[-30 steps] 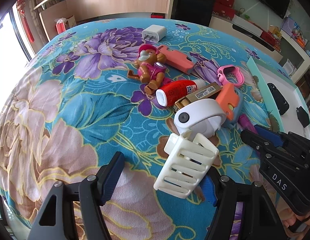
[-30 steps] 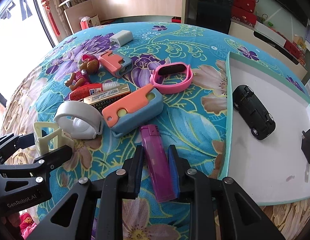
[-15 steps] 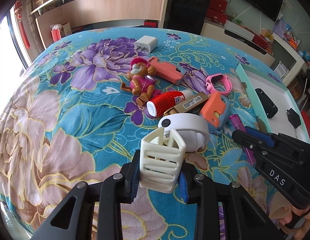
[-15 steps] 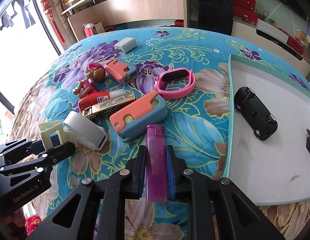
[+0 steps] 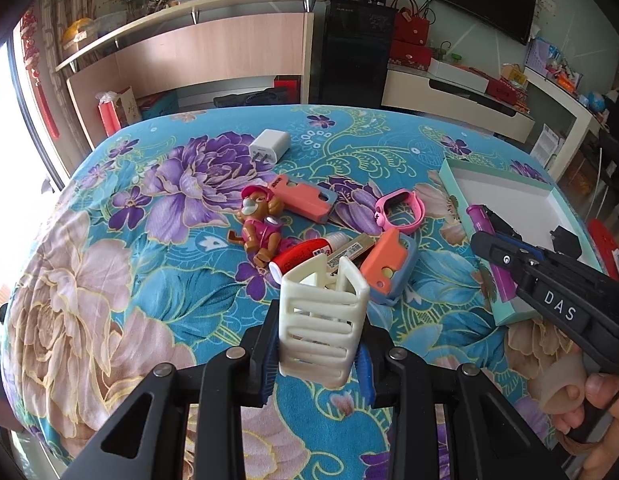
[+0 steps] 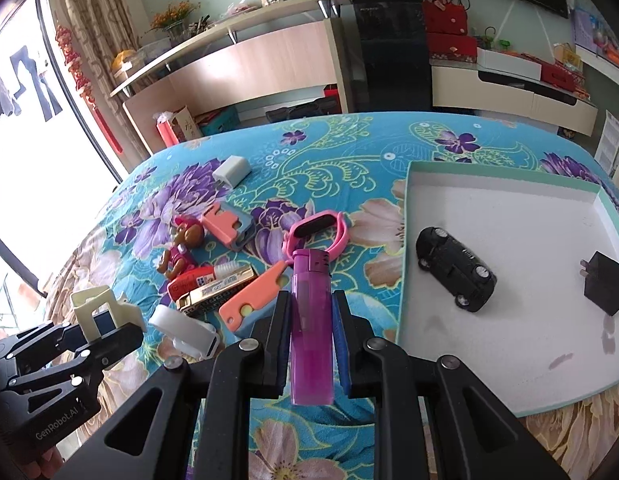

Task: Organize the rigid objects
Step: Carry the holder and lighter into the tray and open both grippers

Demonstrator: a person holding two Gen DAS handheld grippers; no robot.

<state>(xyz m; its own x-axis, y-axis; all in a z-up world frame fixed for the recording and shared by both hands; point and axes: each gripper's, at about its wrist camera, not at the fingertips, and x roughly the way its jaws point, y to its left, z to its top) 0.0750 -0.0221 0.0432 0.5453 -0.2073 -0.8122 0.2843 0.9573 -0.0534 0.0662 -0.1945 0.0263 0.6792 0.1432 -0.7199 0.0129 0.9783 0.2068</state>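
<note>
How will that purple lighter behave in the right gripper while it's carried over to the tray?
The purple lighter looks smooth and glossy, so it might slip between the pads. It seems stiff and probably light. The right gripper clamps its lower half, so the metal-capped top could tilt. Laid flat in the tray, it should rest without rolling.

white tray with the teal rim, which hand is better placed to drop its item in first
Right. Its tool grips the purple lighter right beside the white tray; the left tool, holding the cream hair claw, sits farther away.
</note>
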